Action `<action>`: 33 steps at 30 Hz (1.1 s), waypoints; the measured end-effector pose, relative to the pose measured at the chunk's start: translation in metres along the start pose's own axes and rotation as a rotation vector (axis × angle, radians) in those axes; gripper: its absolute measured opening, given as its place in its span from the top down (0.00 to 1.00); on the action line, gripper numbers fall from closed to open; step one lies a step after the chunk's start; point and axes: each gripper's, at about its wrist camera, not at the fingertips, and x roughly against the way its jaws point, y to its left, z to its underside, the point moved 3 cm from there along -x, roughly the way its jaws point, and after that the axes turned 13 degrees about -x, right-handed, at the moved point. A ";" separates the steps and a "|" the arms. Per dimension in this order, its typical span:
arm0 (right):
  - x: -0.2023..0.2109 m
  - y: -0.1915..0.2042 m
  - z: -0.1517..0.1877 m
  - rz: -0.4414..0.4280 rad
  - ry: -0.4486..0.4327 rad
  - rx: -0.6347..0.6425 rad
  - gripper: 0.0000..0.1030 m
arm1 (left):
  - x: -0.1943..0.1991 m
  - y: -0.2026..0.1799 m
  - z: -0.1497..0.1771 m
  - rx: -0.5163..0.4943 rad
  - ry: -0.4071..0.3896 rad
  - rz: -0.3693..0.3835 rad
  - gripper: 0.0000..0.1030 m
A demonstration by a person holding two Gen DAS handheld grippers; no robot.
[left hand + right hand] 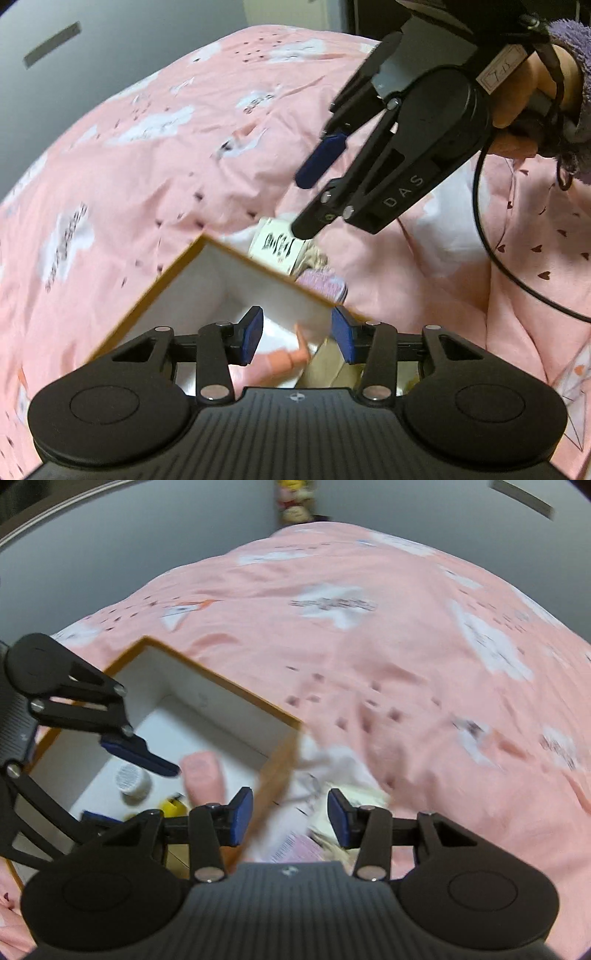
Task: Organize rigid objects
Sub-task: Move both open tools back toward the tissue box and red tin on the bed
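1. My left tongs (297, 338) stand part open and empty over the white cardboard box with the orange rim (147, 295) on the pink printed bed cover (147, 147).
2. My right tongs (290, 819) are also part open and empty, straddling the box's near wall.
3. Inside: a pink rounded object (203, 775), a small white round jar (131, 780), a yellow item (173, 806).
4. Loose packets (280, 245) lie just beside the box; I judge one is next. Approach it squarely, then close.
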 end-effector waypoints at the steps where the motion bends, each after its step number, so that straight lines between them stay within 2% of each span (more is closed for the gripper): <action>1: 0.002 -0.010 0.006 0.009 -0.006 -0.028 0.57 | -0.003 -0.001 -0.005 -0.011 -0.001 0.004 0.50; 3: 0.002 -0.029 0.020 0.023 -0.014 -0.082 0.59 | -0.010 -0.002 -0.013 -0.028 -0.007 0.022 0.49; 6: -0.002 -0.053 0.042 0.033 -0.027 -0.165 0.59 | -0.021 -0.010 -0.025 -0.076 0.001 0.040 0.42; 9: -0.011 -0.071 0.064 0.031 -0.060 -0.252 0.59 | -0.041 -0.023 -0.035 -0.130 0.046 0.065 0.40; 12: -0.025 -0.081 0.079 0.030 -0.096 -0.318 0.60 | -0.062 -0.034 -0.039 -0.213 0.119 0.079 0.40; 18: -0.046 -0.096 0.095 -0.055 -0.162 -0.418 0.63 | -0.118 -0.049 -0.042 -0.347 0.308 0.100 0.45; 24: -0.061 -0.106 0.101 -0.056 -0.156 -0.465 0.66 | -0.157 -0.050 -0.041 -0.400 0.466 0.134 0.47; 29: -0.067 -0.112 0.102 -0.059 -0.141 -0.489 0.67 | -0.179 -0.052 -0.039 -0.449 0.539 0.110 0.45; 33: -0.073 -0.113 0.102 -0.043 -0.124 -0.488 0.68 | -0.186 -0.051 -0.039 -0.449 0.588 0.128 0.41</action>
